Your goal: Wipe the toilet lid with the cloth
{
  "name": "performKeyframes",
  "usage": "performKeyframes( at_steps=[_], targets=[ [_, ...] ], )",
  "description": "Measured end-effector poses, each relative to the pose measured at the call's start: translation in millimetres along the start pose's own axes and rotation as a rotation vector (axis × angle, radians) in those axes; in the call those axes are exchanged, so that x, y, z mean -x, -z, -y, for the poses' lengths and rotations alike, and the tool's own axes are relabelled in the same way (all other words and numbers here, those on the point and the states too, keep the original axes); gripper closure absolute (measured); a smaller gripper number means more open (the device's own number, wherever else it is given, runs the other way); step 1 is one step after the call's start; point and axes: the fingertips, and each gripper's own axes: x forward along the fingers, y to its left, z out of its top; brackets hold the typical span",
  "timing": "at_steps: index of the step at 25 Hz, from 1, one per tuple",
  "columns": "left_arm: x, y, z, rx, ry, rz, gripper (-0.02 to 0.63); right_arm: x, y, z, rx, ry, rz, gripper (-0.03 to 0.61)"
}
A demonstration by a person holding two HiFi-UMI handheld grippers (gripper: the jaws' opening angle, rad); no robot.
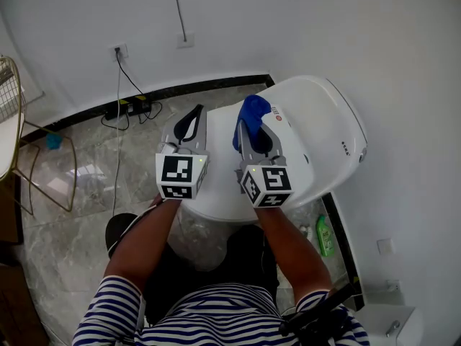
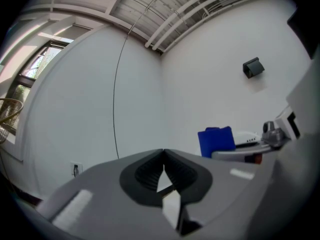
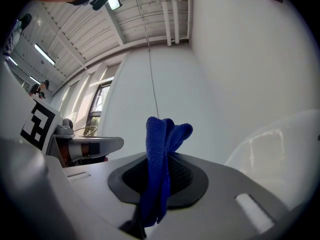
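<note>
1. Cloth is blue and bunched up, pinched in the right gripper. It's being held over the left side of the white toilet lid. Honestly can't tell from the head view whether the fabric is actually touching the lid or just sitting above it.
2. In the right gripper view, the right gripper has its jaws clamped on the cloth. One fold pokes up past the tips and the rest hangs back down toward the camera. The toilet lid shows as a pale curve off to the right.
3. The left gripper is just beside the right one, on its left, and the two aren't touching. It sits over the left edge of the toilet, near the floor.
4. In the left gripper view, the left gripper has its fingers pressed together at the tips with nothing between them. You can spot the cloth off to the right in that view too.
5. Both grippers point away from the person, toward the wall.
6. Other stuff around: a wall socket, a power strip with cables at the base of the wall, a green bottle on the floor by the toilet, and a gold wire chair at the left edge.
</note>
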Motion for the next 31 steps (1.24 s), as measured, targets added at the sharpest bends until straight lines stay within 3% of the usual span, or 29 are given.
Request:
performKeyframes(
  at_steps=[31],
  targets=[
    [-0.2, -1.0, -1.2, -0.009, -0.003, 0.003, 0.609, -0.8, 1.3, -0.7, 0.011, -0.009, -0.011, 0.517]
  ],
)
